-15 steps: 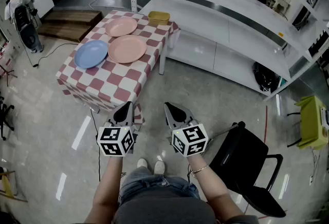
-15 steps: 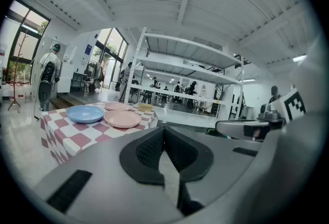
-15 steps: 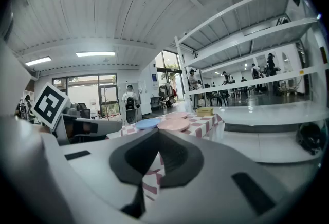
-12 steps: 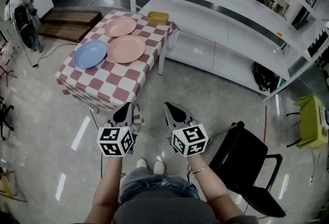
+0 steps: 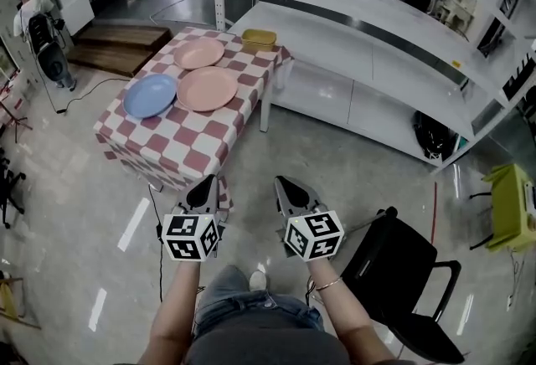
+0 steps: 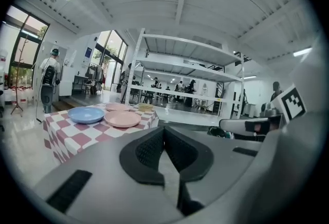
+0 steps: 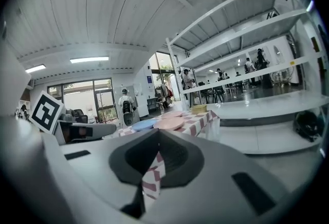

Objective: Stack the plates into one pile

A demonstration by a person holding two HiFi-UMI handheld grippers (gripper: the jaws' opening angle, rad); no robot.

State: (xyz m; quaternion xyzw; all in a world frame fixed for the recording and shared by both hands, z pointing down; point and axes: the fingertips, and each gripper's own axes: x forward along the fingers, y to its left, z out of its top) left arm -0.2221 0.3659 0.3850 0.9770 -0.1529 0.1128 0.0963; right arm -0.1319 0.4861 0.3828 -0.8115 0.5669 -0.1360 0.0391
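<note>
Three plates lie apart on a table with a red-and-white checked cloth (image 5: 197, 141): a blue plate (image 5: 151, 95) at the left, a pink plate (image 5: 207, 89) beside it, and a second pink plate (image 5: 199, 53) farther back. My left gripper (image 5: 203, 187) and right gripper (image 5: 287, 187) hang side by side over the floor, short of the table's near edge, both shut with nothing in them. The left gripper view shows the blue plate (image 6: 86, 114) and the nearer pink plate (image 6: 122, 118) ahead. In the right gripper view the same pink plate (image 7: 169, 123) and blue plate (image 7: 143, 125) appear.
A yellow container (image 5: 259, 39) sits at the table's far corner. White shelving (image 5: 394, 62) runs along the right behind the table. A black chair (image 5: 402, 271) stands close at my right. A person with a backpack (image 5: 38, 28) stands far left. A cable (image 5: 159, 225) trails on the floor.
The view has shifted a little toward the table; both grippers sit slightly lower in the picture. The plates have not moved.
</note>
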